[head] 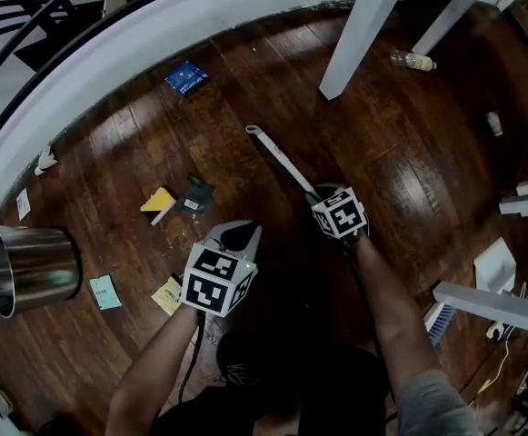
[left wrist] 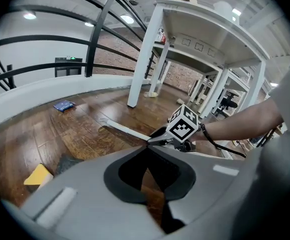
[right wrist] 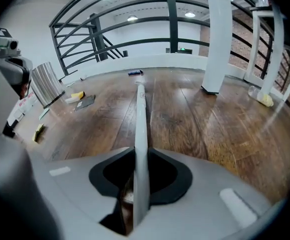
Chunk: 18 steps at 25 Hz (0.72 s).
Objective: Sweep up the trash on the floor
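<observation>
**On the floor: handle gripped, sweep not begun**

Down at floor (head: 391, 180) level you had the right gripper (head: 323, 193) closed on the long white handle (head: 277, 157), pads against both its sides. Its looped far end reached out over the boards ahead of you. Your left gripper (head: 243, 232) was fully closed w/ nothing in it, just beside the right one. The brush end wasn't in view, so I couldn't tell what head it carried.

Step, as I judged it: picking up the sweeping tool. The sweep itself hadn't started, since the trash lay scattered & ungathered. The next move prob. needed you to lift the handle, get the left gripper onto it too for control, then bring the head round to the cluster at your left front, nr the steel bin (head: 41, 262).

Count, head view:
- 2 grippers, 1 handle, 1 steel bin.
- Trash I could make out, 9 pcs:
  - 1 blue packet (head: 186, 77)
  - 1 yellow wedge (head: 158, 203), just beside 1 dark packet (head: 196, 194)
  - 1 teal slip (head: 105, 292)
  - 1 yellow slip (head: 167, 295)
  - 2 white scraps (head: 45, 160) by the curved wall (head: 154, 53)
  - 1 bottle (head: 413, 60) nr a white bench leg (head: 363, 30)
  - 1 small pale item (head: 493, 123) further right
</observation>
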Motion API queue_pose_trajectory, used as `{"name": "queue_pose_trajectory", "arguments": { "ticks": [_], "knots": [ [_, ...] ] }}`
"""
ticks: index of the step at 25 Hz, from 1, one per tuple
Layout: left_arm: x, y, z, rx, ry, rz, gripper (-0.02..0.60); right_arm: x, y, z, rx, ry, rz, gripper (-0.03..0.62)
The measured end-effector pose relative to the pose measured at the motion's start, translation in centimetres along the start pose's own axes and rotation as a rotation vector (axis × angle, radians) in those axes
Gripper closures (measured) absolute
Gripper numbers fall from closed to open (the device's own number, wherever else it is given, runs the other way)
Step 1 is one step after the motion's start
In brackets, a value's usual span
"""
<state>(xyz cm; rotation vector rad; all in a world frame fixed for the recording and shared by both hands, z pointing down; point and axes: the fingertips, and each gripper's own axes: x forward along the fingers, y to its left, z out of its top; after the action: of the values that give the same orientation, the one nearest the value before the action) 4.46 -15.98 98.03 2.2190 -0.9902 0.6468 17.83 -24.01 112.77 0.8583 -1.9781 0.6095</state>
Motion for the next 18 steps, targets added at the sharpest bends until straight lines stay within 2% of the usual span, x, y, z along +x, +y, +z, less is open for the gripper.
{"name": "queue_pose_trajectory", "arguments": {
  "ticks": [3, 8, 14, 18],
  "knots": [
    [-0.3, 0.0, 0.0, 0.0, 0.0, 0.006, 0.575, -2.3, 0.6, 1.5, 0.0, -0.054, 0.032, 0.514],
    [-1.2, -1.4, 1.1, 0.004, -0.017, 0.02, 0.575, -9.3, 2.7, 4.8, -0.004, -0.183, 0.091, 0.514],
    [-3.6, -4.3, 5.8, 0.061, -0.092, 0.029, 0.575, -18.6, 4.7, 8.2, -0.02, -0.317, 0.112, 0.514],
    [-6.6, -5.6, 9.2, 0.061, -0.143, 0.05, 0.575, -25.1, 7.4, 12.2, -0.021, -0.454, 0.168, 0.514]
  ]
}}
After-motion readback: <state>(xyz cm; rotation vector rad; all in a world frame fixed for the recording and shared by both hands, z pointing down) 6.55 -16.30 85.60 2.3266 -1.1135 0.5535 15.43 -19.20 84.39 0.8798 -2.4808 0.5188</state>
